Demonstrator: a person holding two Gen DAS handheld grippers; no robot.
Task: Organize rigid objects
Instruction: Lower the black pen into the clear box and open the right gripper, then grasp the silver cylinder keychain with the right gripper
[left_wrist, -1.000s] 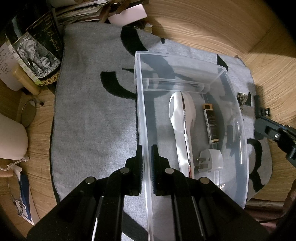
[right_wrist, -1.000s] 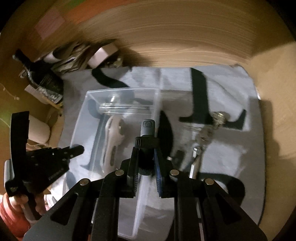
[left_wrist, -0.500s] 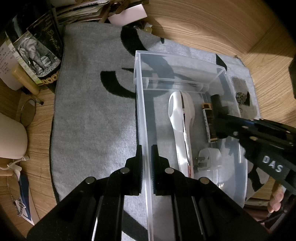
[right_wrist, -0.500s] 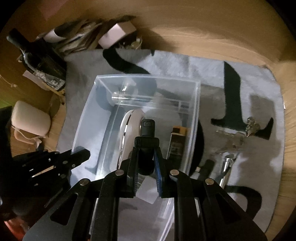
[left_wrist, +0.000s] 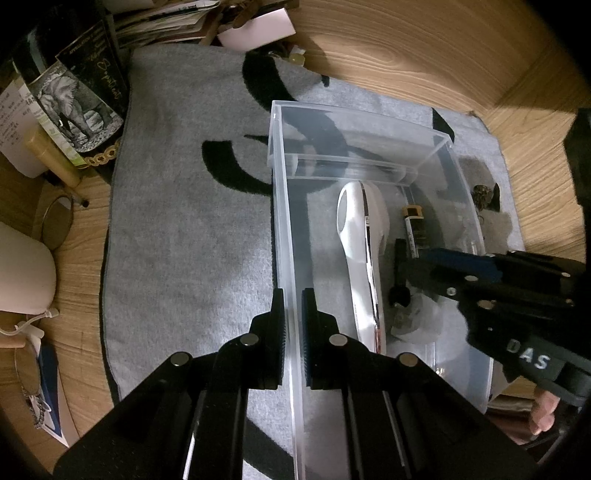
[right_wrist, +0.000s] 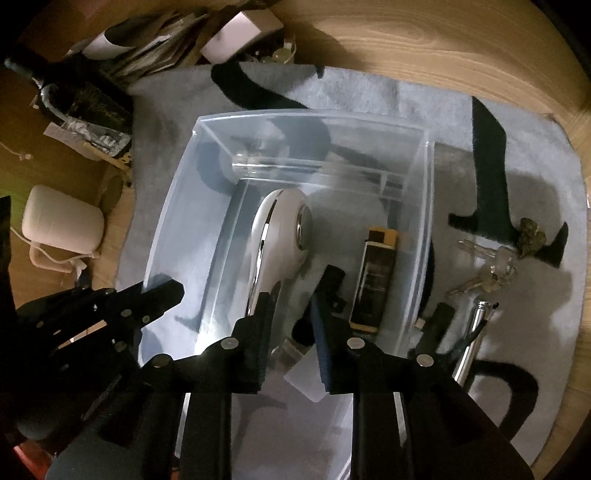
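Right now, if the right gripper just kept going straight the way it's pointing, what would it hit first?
Most likely the floor of the clear bin. The right gripper is open inside it, aimed into the gap between the white handheld device and the black and gold lighter. A small dark item seems to lie just below its fingers, but depth is unclear.

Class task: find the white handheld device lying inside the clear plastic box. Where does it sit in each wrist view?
Left wrist: white handheld device, centre-right, inside the clear box.
Right wrist: device, centre, just beyond the fingertips.
Shared landmark: black-and-gold battery beside it.
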